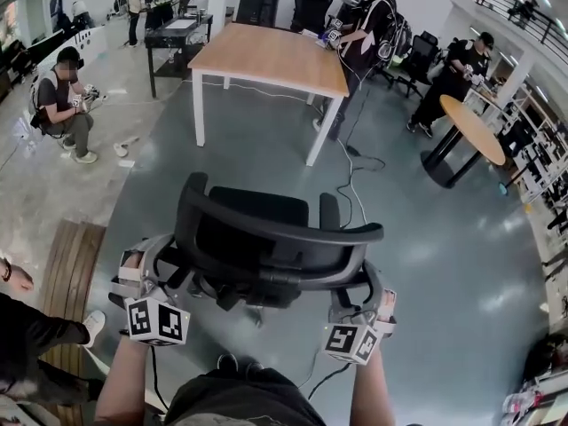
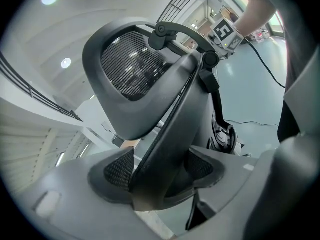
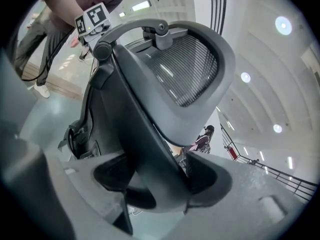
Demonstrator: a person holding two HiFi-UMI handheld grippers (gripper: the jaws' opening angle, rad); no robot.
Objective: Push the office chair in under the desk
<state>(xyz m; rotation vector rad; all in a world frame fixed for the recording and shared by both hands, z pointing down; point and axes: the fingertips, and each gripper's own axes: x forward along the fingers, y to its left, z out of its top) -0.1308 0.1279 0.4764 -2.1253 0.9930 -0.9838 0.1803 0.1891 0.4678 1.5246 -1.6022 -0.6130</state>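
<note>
A black office chair (image 1: 266, 238) stands on the grey floor just in front of me, its mesh back toward me. The wooden desk (image 1: 266, 56) with white legs is a few steps beyond it. My left gripper (image 1: 170, 272) is shut on the left edge of the backrest frame (image 2: 175, 114), with the pads pressing on both sides of the frame (image 2: 160, 169). My right gripper (image 1: 371, 289) is clamped the same way on the right edge of the frame (image 3: 145, 114), which sits between its pads (image 3: 160, 176).
A person (image 1: 368, 34) stands at the desk's far right corner. Another person (image 1: 64, 105) crouches at the left. Cables (image 1: 351, 180) trail on the floor right of the chair. A round table (image 1: 470, 127) stands at the right and a slatted wooden bench (image 1: 71, 264) at the left.
</note>
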